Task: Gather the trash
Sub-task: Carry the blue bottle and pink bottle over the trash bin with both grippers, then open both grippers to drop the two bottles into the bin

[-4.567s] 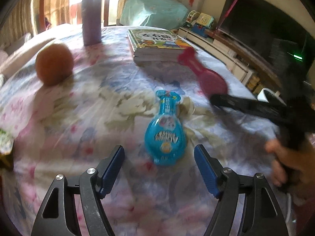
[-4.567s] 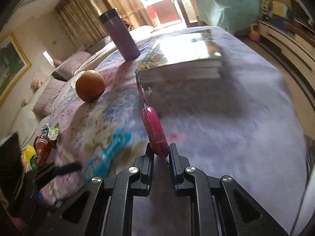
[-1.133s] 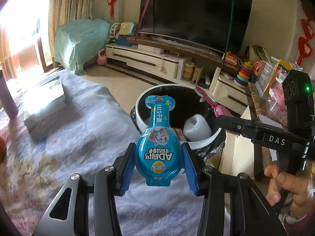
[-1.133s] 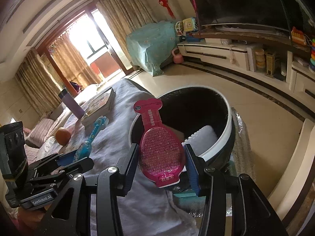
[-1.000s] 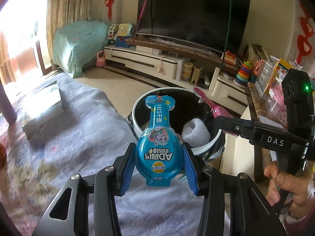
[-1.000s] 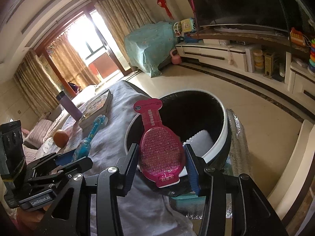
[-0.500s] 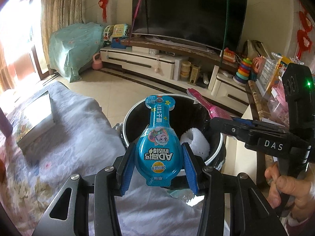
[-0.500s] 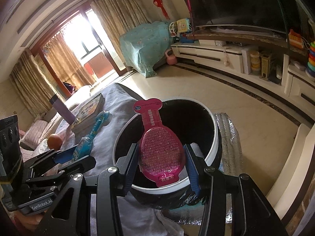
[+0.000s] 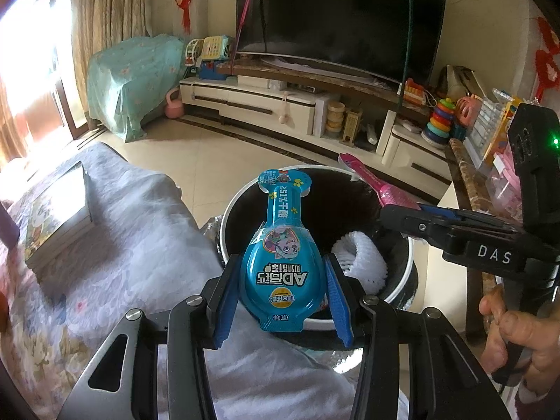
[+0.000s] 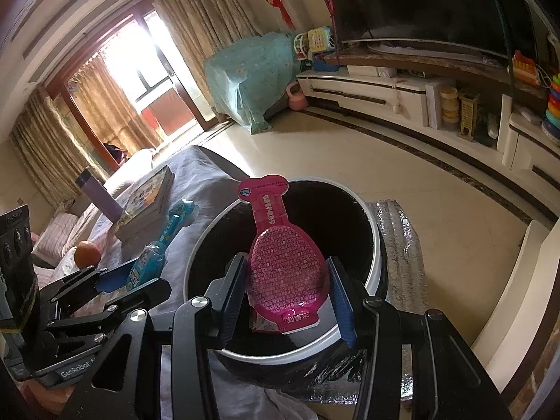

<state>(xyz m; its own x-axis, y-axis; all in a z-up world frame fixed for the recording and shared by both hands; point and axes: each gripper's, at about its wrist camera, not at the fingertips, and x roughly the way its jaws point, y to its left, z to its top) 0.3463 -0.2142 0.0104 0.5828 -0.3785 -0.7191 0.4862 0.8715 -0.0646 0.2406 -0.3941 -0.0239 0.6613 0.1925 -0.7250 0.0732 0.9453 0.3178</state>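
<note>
Claws [image 9: 281, 285] [image 10: 285, 292] gripping packets [image 9: 284, 245] [image 10: 281, 262] over bin [image 10: 374, 245]

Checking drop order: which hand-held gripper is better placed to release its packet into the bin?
Right: its pink packet hangs over the bin opening; the blue packet sits nearer the rim.

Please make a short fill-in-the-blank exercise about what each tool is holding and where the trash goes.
1. The left tool holds a package of the colour ____.
2. The right tool holds a package of the colour ____.
3. Both packages hang above the round ____ with the white rim.
4. The white foam net lies ____ the bin.

Missing words: blue; pink; bin; inside
</note>
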